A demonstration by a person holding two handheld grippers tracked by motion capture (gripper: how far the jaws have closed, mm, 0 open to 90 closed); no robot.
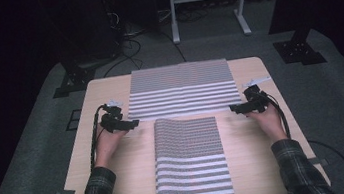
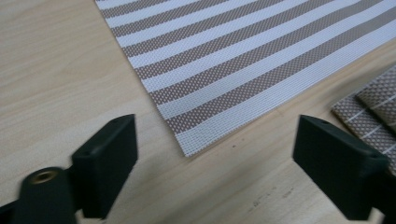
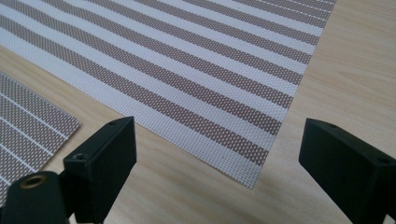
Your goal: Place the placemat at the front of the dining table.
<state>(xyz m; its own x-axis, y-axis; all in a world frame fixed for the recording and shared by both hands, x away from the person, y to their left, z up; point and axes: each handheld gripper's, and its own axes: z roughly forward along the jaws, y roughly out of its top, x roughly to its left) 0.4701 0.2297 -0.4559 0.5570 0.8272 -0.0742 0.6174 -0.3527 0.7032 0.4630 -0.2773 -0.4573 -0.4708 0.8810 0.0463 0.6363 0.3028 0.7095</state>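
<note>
Two striped mats lay on the table [image 1: 118, 162]. The far mat [image 1: 183, 90] was spread flat across the far half, long side running left to right. The near mat [image 1: 191, 162] lay lengthwise in the middle, reaching to the near edge, its far end close to the far mat's near edge but apart from it.

The left gripper [image 1: 133, 124] sat just off the far mat's near-left corner, jaws wide, holding nothing. In the left gripper view that corner [image 2: 187, 151] lay on bare wood between the jaws, touching neither, with the near mat's edge [image 2: 369, 112] at the right.

The right gripper [image 1: 234, 109] sat just off the near-right corner, jaws likewise wide and empty. In the right gripper view that corner [image 3: 254, 182] lay between the jaws, untouched, and the near mat [image 3: 28, 126] showed at the left.

Both hands rested low over the table, plaid sleeves [image 1: 298, 168] at the near edge.
</note>
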